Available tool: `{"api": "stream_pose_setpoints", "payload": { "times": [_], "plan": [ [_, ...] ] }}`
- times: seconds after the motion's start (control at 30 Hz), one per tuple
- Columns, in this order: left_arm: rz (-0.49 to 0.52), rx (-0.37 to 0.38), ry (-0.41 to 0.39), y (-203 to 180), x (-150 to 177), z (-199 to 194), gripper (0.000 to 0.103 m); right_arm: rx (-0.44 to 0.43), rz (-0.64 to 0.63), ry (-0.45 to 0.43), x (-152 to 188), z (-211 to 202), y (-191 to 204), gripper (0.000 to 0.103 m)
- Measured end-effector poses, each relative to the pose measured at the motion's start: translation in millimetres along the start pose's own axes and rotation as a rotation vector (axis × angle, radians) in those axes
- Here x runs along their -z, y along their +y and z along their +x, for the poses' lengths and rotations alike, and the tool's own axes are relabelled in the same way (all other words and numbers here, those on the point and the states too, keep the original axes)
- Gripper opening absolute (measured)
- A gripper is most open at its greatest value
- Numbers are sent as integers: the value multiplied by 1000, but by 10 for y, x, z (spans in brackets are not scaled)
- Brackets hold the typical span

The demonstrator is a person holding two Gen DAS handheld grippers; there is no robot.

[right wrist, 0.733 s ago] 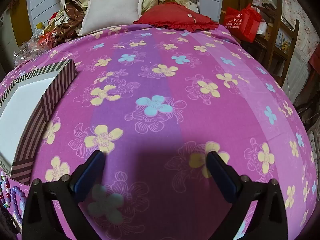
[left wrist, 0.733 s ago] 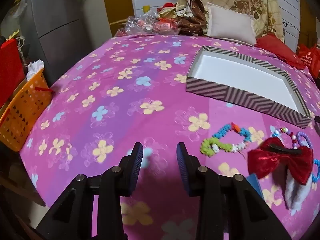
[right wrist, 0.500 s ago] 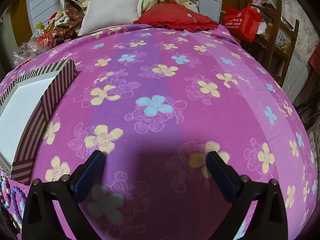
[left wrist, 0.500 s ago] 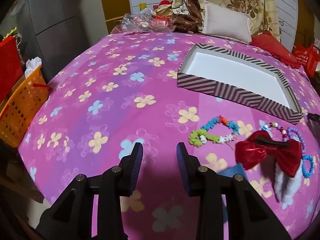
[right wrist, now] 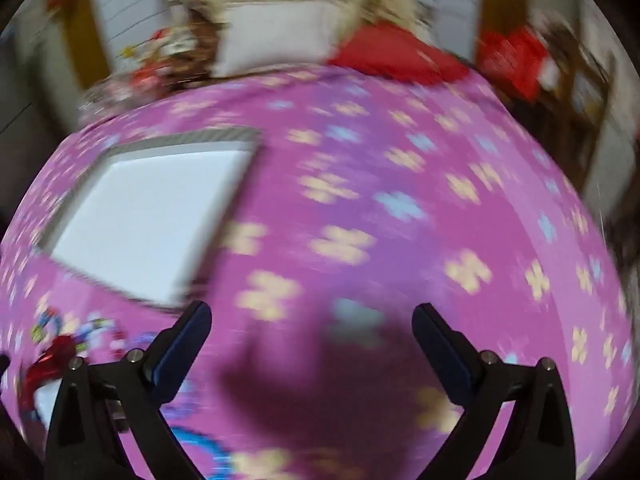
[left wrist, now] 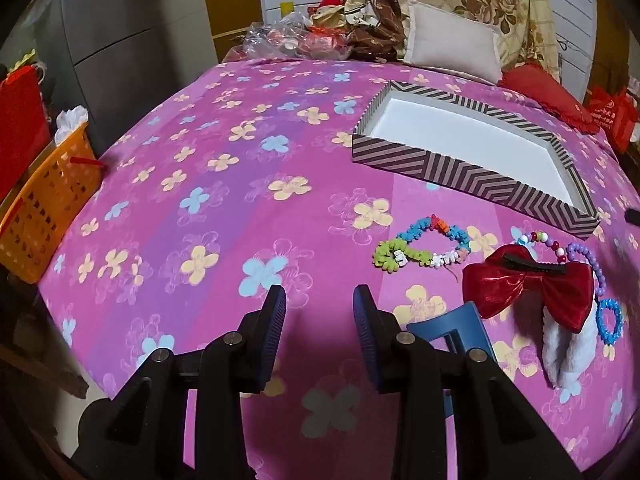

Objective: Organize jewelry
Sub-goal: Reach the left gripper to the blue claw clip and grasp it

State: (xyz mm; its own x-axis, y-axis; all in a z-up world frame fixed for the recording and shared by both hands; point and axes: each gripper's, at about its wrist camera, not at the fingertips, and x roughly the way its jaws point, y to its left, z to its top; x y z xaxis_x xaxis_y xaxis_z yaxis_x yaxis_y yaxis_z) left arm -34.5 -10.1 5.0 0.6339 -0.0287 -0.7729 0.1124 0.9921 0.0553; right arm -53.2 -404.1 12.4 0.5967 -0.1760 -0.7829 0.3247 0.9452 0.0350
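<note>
- Left tongs [left wrist: 319, 312] part-spread, empty, over the bedspread [left wrist: 224, 208]; right tongs [right wrist: 312, 330] spread wide, empty.
- Jewelry on bed just before the striped box [left wrist: 460, 168]: bead bracelet [left wrist: 424, 246], red bow [left wrist: 528, 288], blue clip [left wrist: 452, 330].
- Risk: right view blurred; hasty grab could snag fabric or scatter beads.

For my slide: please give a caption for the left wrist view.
Open left tongs above flowered bedspread; jewelry beside empty striped box.

Right gripper [right wrist: 312, 320] swung up and left — striped box [right wrist: 152, 220] fuller in view, left gripper [left wrist: 320, 312] pulled back.
</note>
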Motion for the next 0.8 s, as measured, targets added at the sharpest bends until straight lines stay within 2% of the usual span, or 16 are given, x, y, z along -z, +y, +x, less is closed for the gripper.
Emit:
{"api": "stream_pose_setpoints", "payload": {
  "times": [0.1,0.2,0.3,0.37,0.43,0.57,0.7,0.8],
  "plan": [
    [-12,0,5,41,11,-3,32,-39,-116,-19,-215,2,569,102],
    [-16,-9,11,78,18,-5,32,-47,-209,-13,-490,225,1147,102],
    [-27,-18,14,129,4,-1,32,-21,-290,31,-672,605,1629,102],
    [-29,-17,13,148,1,-11,32,-50,-334,101,-686,843,1794,102],
    [-24,-22,5,160,4,-17,32,-115,-363,173,-595,979,1816,93],
    [-28,-18,7,176,4,9,32,-239,-346,215,-409,914,1620,90],
    [-22,-19,16,146,40,22,32,-256,-348,242,-294,846,1464,90],
    [-19,-13,23,123,62,5,32,-232,-318,213,-318,724,1356,90]
  ]
}}
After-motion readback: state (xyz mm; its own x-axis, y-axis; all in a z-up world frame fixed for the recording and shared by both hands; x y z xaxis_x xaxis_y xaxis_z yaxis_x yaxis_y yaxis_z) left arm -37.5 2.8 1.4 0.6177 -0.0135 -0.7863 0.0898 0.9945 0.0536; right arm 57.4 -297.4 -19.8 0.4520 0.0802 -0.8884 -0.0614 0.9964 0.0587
